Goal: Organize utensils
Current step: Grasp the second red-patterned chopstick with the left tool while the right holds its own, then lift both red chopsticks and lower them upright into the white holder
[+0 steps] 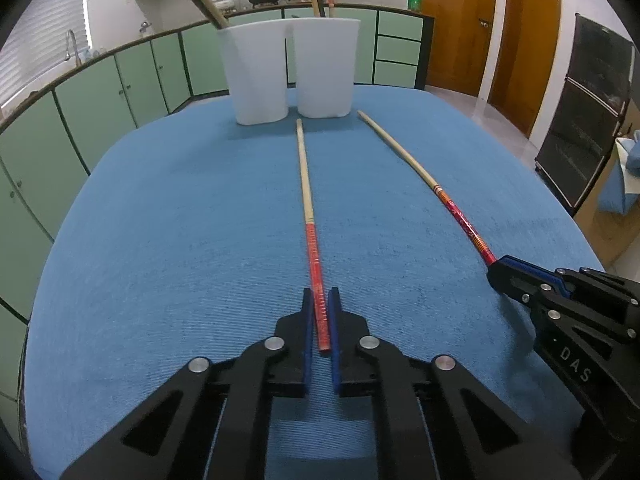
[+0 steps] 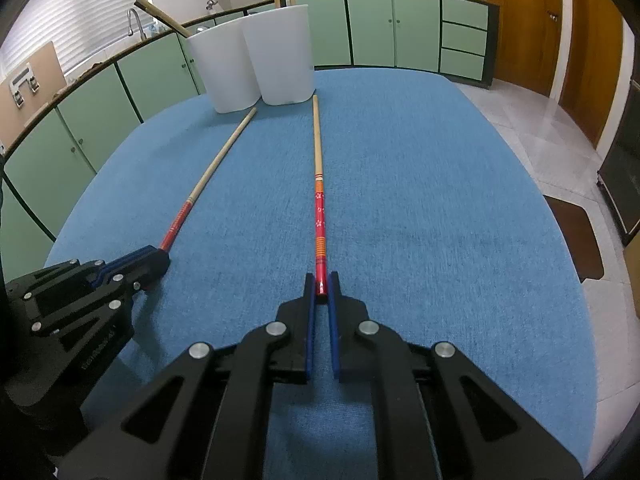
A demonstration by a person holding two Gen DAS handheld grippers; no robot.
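On our blue desk (image 1: 160, 240), some utensils already stand in the white cups (image 1: 288, 68) at upper centre; our left claw (image 1: 321, 320) and right claw (image 2: 322, 286) each clamp a remaining chopstick.

Counter (image 1: 160, 240) cover: blue woven cloth, matt, denim-like grain. Left chopstick (image 1: 306, 184): pale bare wood at the tip end, glossy red patterned lacquer at the handle end. Right chopstick (image 2: 319, 168): same, wood plus shiny red floral coating. Two white cups (image 1: 328, 64): smooth matt plastic, slightly translucent. Left claw (image 1: 321, 304) and right claw (image 2: 322, 286): black matt plastic, blue rubbery pads, bare metal pivot pins. Background cabinets (image 1: 96, 104): smooth green panels.
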